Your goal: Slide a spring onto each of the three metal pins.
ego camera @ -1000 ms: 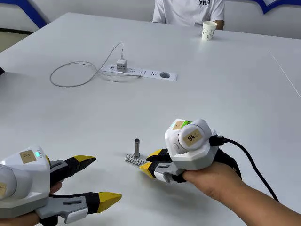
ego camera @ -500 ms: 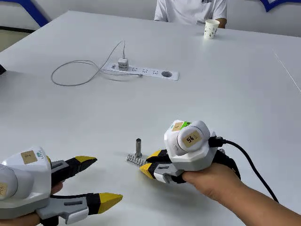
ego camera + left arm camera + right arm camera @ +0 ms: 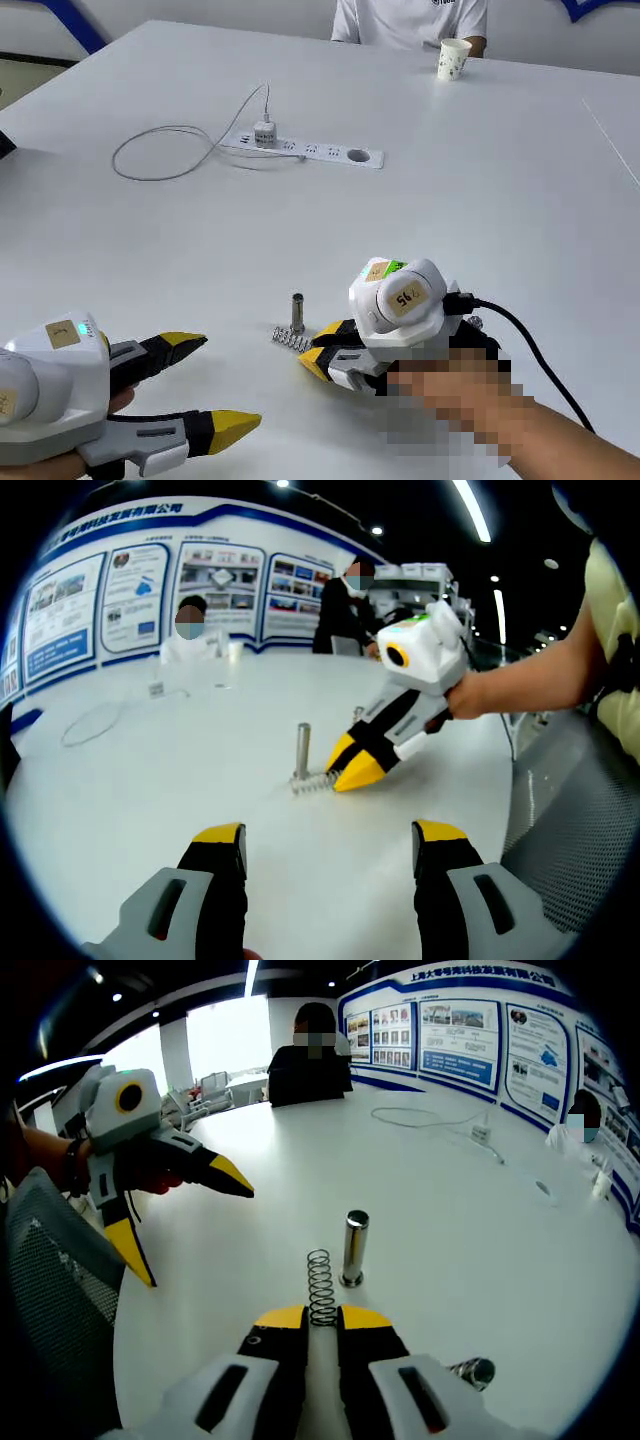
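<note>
Small coiled steel spring (image 3: 290, 339) (image 3: 315, 781) (image 3: 320, 1285) lay flat on the white table (image 3: 480, 200), just beside the foot of a short upright metal pin (image 3: 298, 312) (image 3: 301, 752) (image 3: 354, 1248); whether spring and pin touched, can't tell. Right gripper (image 3: 312, 348) (image 3: 350, 770) (image 3: 310, 1317) was low on the table, yellow-tipped jaws narrowed to a slit and pinching the spring's near end. A second metal pin (image 3: 472, 1370) lay on its side close by the right gripper's body in the right gripper view. Count: one spring, two pins seen, one upright and one lying. Left gripper (image 3: 215, 385) (image 3: 330, 835) (image 3: 195, 1232) was near the table's near side, well apart from the spring, jaws spread wide and holding nothing. Bare tabletop lay between the two grippers and all round the pin. White power strip (image 3: 300, 152), one, lay well apart toward the far side with one white charger plug (image 3: 265, 132) in it and a thin white cable (image 3: 160, 155) looped to its left. One paper cup (image 3: 453, 58) stood near the far edge, in front of a person in a white shirt (image 3: 410, 20). Black cable (image 3: 530, 340) ran from the back of the right gripper toward the near-right corner. Grey mesh chair (image 3: 560, 820) sat past the table edge in the left gripper view. Wide open surface on the right half of the table.
</note>
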`<control>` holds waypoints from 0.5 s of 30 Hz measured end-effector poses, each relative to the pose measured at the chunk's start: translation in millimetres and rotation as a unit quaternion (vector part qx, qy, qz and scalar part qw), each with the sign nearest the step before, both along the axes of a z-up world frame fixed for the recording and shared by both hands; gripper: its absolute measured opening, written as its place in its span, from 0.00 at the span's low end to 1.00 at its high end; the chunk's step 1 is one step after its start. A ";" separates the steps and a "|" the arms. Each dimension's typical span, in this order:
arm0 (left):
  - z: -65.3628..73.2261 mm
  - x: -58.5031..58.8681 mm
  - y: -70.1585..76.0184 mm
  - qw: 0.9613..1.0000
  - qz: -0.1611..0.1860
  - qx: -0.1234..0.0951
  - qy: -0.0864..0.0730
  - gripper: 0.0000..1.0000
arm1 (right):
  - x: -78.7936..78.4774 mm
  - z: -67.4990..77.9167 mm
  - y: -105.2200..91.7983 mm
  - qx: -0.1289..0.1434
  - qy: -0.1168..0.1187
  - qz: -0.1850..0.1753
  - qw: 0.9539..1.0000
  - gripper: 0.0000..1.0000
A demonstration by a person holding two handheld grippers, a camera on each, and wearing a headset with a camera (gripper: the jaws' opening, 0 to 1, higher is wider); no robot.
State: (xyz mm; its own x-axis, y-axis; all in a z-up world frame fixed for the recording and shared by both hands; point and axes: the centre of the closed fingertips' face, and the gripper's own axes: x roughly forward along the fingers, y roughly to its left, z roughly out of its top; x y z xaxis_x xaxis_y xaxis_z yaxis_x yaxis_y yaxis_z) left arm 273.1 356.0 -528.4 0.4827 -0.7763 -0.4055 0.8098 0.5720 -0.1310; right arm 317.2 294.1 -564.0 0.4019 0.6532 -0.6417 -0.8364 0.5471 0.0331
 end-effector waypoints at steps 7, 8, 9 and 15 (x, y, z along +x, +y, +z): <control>-0.2 -0.6 -0.4 1.000 0.001 0.000 0.001 0.68 | 0.4 -0.2 -0.4 -0.003 -0.004 0.001 1.000 0.12; 0.1 -0.5 -0.7 1.000 0.000 0.000 0.001 0.68 | 0.1 0.2 -0.6 -0.004 -0.004 0.002 1.000 0.12; 0.3 -0.4 -0.9 1.000 0.000 -0.001 0.001 0.68 | -0.1 1.0 -0.5 -0.004 -0.005 0.002 1.000 0.12; 1.1 0.1 -2.3 1.000 -0.002 -0.001 0.000 0.68 | -0.3 9.5 -0.4 -0.007 -0.017 0.007 1.000 0.12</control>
State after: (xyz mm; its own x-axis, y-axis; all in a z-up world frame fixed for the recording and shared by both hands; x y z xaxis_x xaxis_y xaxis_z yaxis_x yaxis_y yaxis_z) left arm 273.2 353.7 -527.4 0.4804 -0.7790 -0.4030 0.8117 0.5689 -0.1321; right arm 316.9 293.7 -554.5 0.4156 0.6500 -0.6362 -0.8440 0.5364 -0.0033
